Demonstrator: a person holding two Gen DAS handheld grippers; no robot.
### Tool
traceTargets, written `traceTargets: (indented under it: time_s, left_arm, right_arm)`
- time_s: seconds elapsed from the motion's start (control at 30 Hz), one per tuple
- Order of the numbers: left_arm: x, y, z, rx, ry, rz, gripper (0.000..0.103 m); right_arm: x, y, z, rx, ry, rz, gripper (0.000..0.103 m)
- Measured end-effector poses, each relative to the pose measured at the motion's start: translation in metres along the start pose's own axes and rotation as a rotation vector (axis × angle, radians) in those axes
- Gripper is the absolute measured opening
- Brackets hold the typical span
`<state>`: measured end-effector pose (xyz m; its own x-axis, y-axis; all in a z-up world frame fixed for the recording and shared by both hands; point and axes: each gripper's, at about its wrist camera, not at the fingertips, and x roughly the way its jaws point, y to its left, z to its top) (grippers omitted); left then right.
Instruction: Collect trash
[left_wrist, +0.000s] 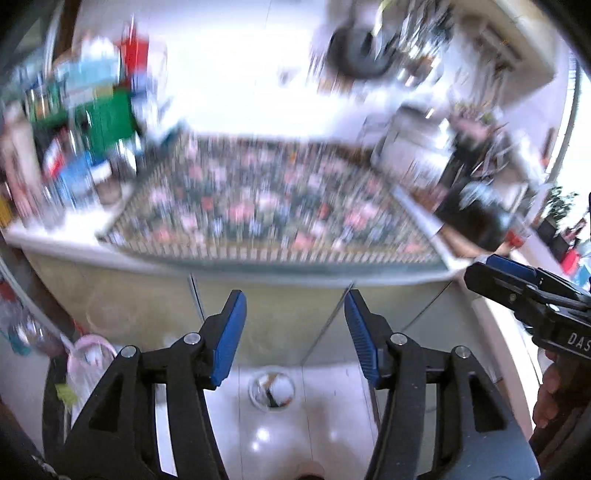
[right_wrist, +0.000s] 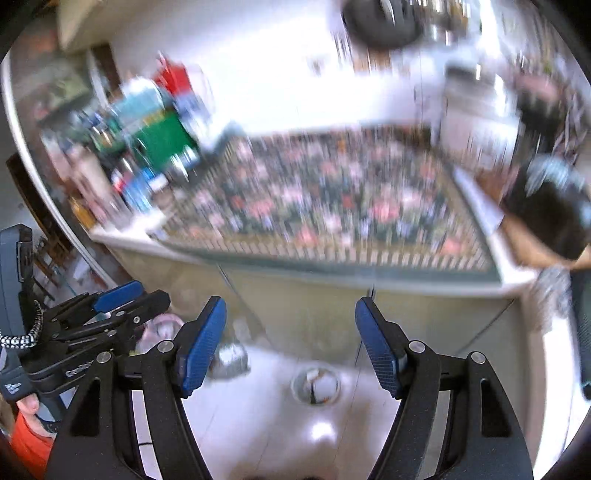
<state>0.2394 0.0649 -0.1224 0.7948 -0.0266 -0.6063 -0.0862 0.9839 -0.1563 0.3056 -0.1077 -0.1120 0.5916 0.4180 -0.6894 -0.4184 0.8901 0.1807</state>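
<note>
My left gripper (left_wrist: 293, 317) has its jaws spread wide, blue pads (left_wrist: 231, 332) facing each other with nothing between them. My right gripper (right_wrist: 290, 328) is likewise parted and holds nothing. The two sit side by side at about the same height, both angled downward. In the left wrist view the right gripper shows at the right edge, with my right hand (left_wrist: 550, 391) wrapped on its handle. Both views are motion-blurred.

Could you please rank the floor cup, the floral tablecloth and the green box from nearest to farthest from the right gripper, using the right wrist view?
1. Floor cup, on the white floor just ahead of the right gripper.
2. Floral tablecloth, on the table ahead.
3. Green box, far left.
</note>
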Motion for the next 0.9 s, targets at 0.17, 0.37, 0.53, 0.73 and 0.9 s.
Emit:
traceTargets:
  time_s: [0.17,0.37,0.53,0.73,0.9]
  left_arm:
    - [-0.089,-0.013,0.012,0.109,-0.139,-0.015,0.060]
    - [-0.172,0.001,-0.010,0.136,-0.234,-0.012,0.096]
    - [-0.212,0.009,-0.032,0.135,-0.248,-0.023,0.100]
    - [-0.237,0.010,-0.050,0.123,-0.256,-0.040,0.101]
    - [-0.249,0.010,-0.058,0.105,-0.268,-0.048,0.102]
  right_arm:
    - [-0.073,0.041,0.010,-0.040,-0.179,-0.002,0.069]
    - [-0.135,0.084,-0.012,-0.021,-0.283,-0.062,0.071]
    - [-0.163,0.101,-0.037,-0.021,-0.305,-0.064,0.094]
    - [-0.185,0.119,-0.055,-0.026,-0.321,-0.091,0.103]
    - [-0.190,0.128,-0.060,-0.040,-0.320,-0.104,0.103]
